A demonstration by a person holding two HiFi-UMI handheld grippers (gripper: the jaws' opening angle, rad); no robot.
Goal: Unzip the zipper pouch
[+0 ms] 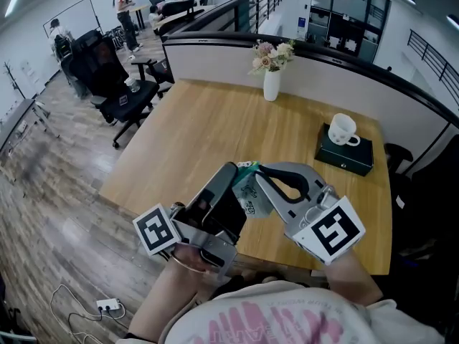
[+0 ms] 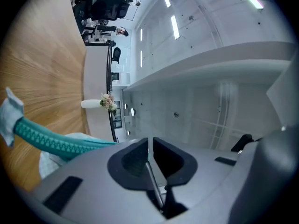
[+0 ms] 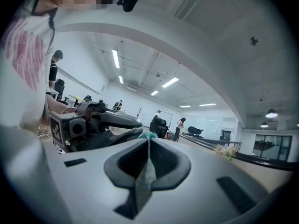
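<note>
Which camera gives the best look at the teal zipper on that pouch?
The left gripper view: the teal zipper runs across it as a long band, teeth visible. The head view shows only a small teal bit atop the pouch; the right gripper view, just a teal tip.

grey left claw [image 1: 231, 170], right claw [image 1: 262, 172]; pink-printed white shirt [image 1: 272, 314].

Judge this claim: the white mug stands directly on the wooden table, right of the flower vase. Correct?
No: the white mug stands on a dark box on the wooden table, right of the flower vase. The head view shows it.
</note>
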